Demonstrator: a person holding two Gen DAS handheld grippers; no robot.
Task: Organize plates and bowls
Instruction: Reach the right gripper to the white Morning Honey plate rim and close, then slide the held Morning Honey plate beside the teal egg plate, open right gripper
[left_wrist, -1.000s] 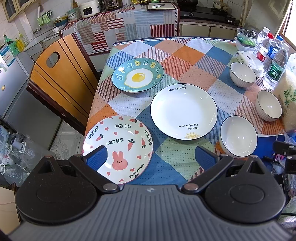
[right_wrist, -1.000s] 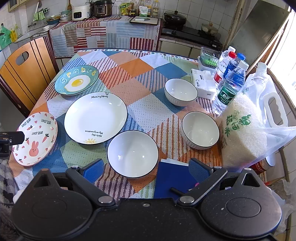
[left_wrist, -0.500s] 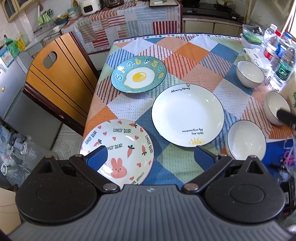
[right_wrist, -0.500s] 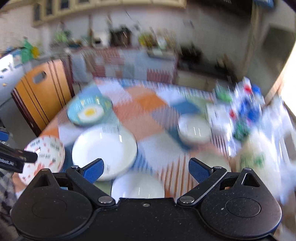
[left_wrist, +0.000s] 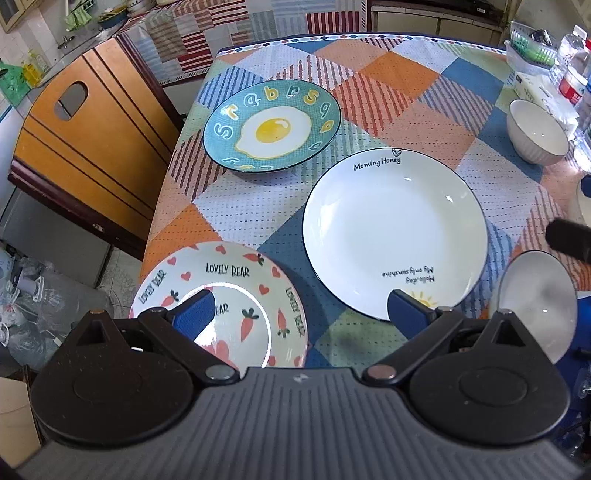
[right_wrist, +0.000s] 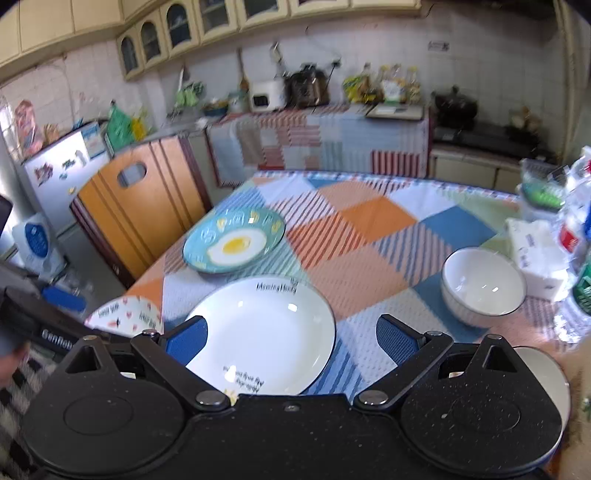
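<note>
three plates lie apart on the patchwork tablecloth (left_wrist: 373, 107): egg plate (left_wrist: 271, 131) far, white plate (left_wrist: 393, 230) centre, bear plate (left_wrist: 225, 291) nearest; left gripper (left_wrist: 299, 314) jaws spread wide, empty, low over the bear plate; right gripper (right_wrist: 291, 338) also wide open, empty, above the white plate's near edge; white bowl (right_wrist: 482, 284) sits right; likely step: grab the bear plate; pinch its rim squarely, lift level, then stack on the white plate.

Patchwork tablecloth (left_wrist: 406, 92) of orange, blue and striped squares. On it, a teal plate (left_wrist: 271, 131) with a fried-egg print, a white plate (left_wrist: 393, 232) rimmed dark, a cream plate (left_wrist: 229, 280) with carrots and hearts.
</note>
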